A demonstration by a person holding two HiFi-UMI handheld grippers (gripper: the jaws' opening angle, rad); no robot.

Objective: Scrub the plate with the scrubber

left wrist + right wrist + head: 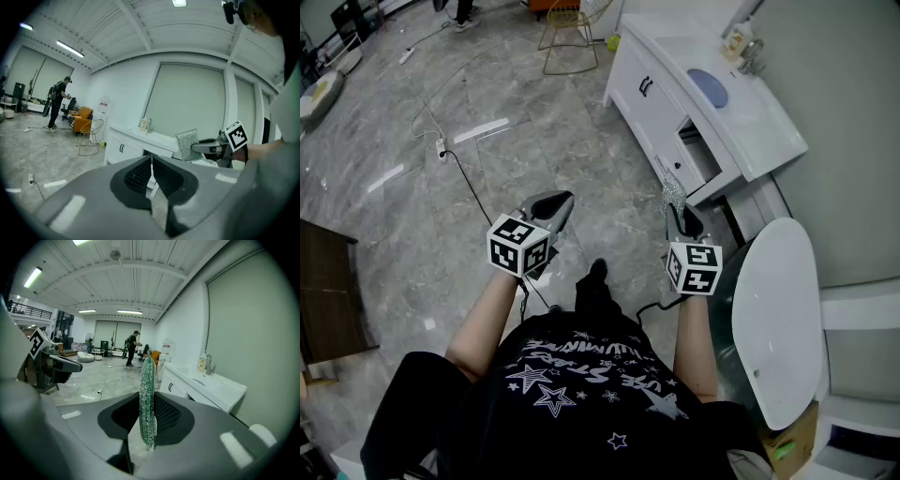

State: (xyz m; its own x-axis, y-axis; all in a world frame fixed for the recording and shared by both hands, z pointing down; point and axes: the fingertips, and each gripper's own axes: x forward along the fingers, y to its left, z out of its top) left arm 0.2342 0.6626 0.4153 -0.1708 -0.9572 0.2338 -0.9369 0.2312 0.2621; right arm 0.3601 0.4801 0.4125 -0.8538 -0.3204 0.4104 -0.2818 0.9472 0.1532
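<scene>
The right tool (pixel 148 401) pinches the scrubber (pixel 147 394) between its jaws. Seen edge-on there, the scrubber is a thin, flat pad of glittering silver-green mesh that stands upright and reaches past the jaw tips. From the left gripper view it reads as a roughly square sheet, held out in the air ahead of the person. The left tool (pixel 151 160) is pressed together, its ribbed pads meeting along a narrow seam, and it is held level beside the right one, the two well apart.

The plate (pixel 708 87) is round and pale blue. It lies flat on the white worktop (pixel 769 131) to the front right, well apart from both tools and touched by neither. At the far end of the worktop stand a bottle (pixel 734 44) and a tap (pixel 752 56), near the plate. Below both tools is grey marbled floor (pixel 487 84), with a black cable (pixel 469 183) trailing across it. Far across the room a person (pixel 58 101) stands near an orange chair (pixel 82 119).
</scene>
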